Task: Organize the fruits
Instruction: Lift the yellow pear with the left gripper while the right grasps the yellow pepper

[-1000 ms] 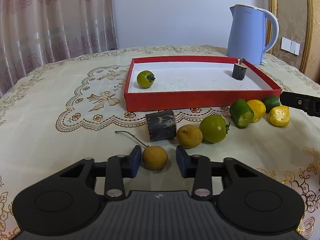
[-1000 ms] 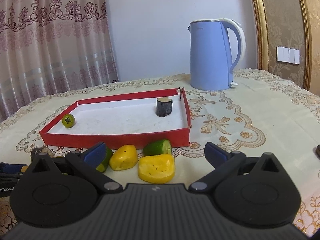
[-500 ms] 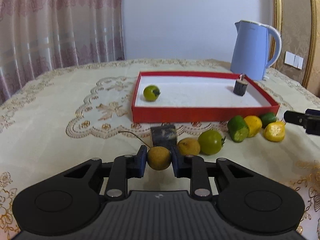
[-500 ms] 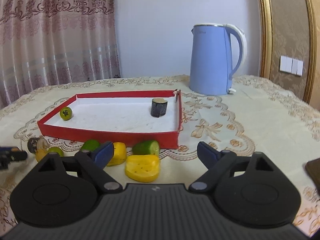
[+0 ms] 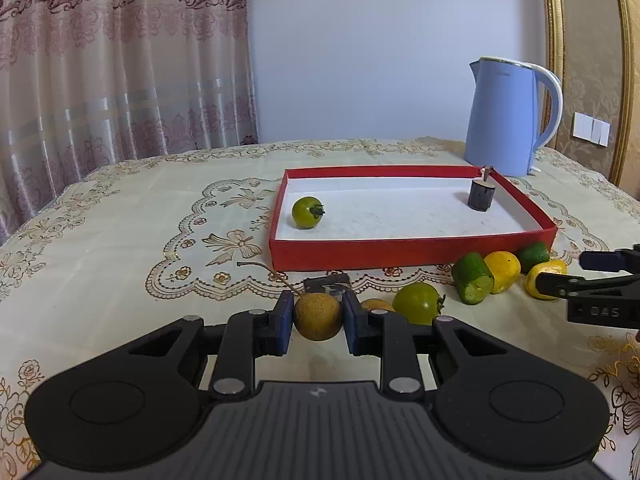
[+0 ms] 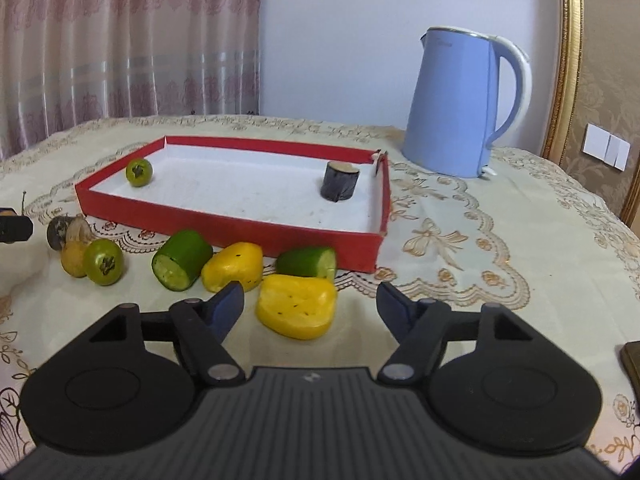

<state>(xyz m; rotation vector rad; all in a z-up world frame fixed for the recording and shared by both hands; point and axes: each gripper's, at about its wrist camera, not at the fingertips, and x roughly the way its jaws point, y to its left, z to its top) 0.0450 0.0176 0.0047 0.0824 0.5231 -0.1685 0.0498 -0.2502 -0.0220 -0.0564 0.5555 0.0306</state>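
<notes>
My left gripper (image 5: 316, 322) is clamped on the round brown stemmed longan fruit (image 5: 318, 317), raised w/ its pads either side. Right gripper (image 6: 310, 306) gapes wide, holding nothing, yellow fruit chunk (image 6: 298, 306) between its fingers. Beyond: red shallow cardboard tray (image 5: 400, 251) on the surface.
</notes>
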